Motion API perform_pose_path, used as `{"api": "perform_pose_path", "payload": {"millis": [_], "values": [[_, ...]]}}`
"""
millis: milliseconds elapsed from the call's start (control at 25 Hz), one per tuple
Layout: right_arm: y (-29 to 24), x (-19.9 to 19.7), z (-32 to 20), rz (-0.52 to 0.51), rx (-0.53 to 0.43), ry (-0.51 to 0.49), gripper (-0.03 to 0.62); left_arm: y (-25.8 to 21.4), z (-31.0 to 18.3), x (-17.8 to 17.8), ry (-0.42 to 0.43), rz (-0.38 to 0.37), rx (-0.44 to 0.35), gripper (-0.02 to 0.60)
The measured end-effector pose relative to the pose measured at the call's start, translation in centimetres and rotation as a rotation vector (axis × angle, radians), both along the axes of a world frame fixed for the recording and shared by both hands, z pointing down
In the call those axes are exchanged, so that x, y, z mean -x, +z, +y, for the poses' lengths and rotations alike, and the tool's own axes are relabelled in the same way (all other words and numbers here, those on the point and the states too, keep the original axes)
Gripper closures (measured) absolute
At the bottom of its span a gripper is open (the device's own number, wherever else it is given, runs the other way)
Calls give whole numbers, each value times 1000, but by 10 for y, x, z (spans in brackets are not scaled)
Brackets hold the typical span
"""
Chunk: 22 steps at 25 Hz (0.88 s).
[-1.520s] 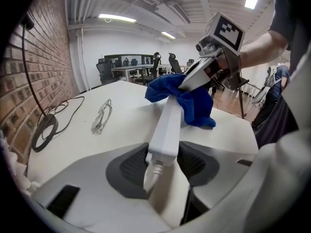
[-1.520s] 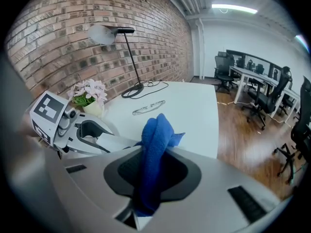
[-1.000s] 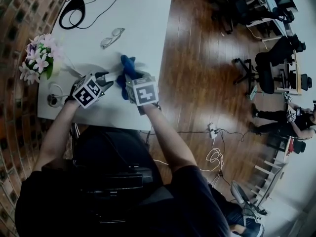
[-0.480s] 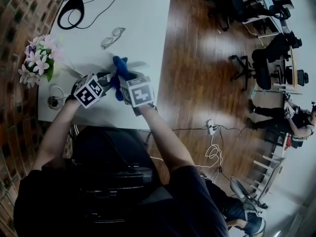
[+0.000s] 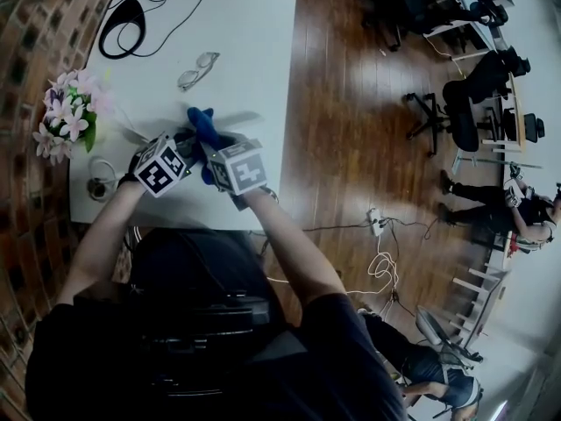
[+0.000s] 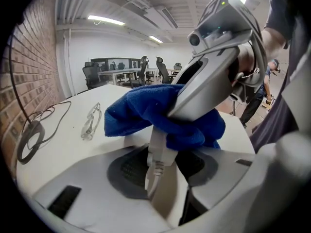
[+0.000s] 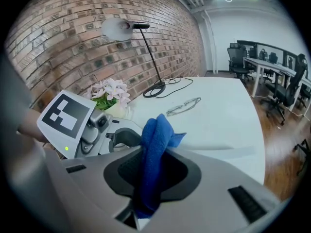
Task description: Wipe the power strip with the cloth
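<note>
1. The power strip [image 6: 156,147] is a white, rigid plastic bar. It appears raised off the bench [image 5: 254,51], over the near half, and runs roughly along the near edge. Its cord end sits between the jaws of the left gripper [image 6: 162,168].
2. The left gripper has its jaws partly apart and pressed on that cord end. Nothing else is in them.
3. The cloth [image 7: 154,130] is blue, soft and bunched. It lies over the power strip just beyond the left gripper.
4. The right gripper [image 7: 150,147] has its jaws nearly together, clamped on a fold of the cloth.
5. Handling, by judgement:
   - The power strip is likely light and stiff, with a smooth casing.
   - Held at one end only, its free end may swing under pressure, so stroke along its length and press lightly.
   - The cloth is limp and compresses. Take it by a thick fold so the jaws stay off the casing.
6. Surroundings:
   - The spectacles [image 5: 199,68] lie toward the far edge, well apart.
   - The potted flowers [image 5: 70,112] stand at the left edge, near the left gripper.
   - The desk lamp base [image 5: 123,14] and its cable occupy the far left corner.
   - A white cord [image 5: 98,169] loops at the near left corner. Whether it belongs to the power strip cannot be told.
7. Obstruction: nothing lies in the stroke path. The potted flowers are the nearest hazard.
</note>
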State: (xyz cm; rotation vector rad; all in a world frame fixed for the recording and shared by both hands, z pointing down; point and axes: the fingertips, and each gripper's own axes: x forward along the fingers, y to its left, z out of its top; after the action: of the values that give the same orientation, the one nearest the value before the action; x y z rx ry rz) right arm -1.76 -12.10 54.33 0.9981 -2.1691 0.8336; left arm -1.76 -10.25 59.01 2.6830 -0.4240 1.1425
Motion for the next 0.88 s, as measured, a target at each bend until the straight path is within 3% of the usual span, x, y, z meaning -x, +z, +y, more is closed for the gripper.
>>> {"api": "perform_pose_path", "payload": {"millis": [480,880], "values": [[-12,19,0,-69,9,-13,532,-1,2,-1,12,11,38,407],[-2,21,0,38,38,-42,532,0,2,0,25,6,39,408]]}}
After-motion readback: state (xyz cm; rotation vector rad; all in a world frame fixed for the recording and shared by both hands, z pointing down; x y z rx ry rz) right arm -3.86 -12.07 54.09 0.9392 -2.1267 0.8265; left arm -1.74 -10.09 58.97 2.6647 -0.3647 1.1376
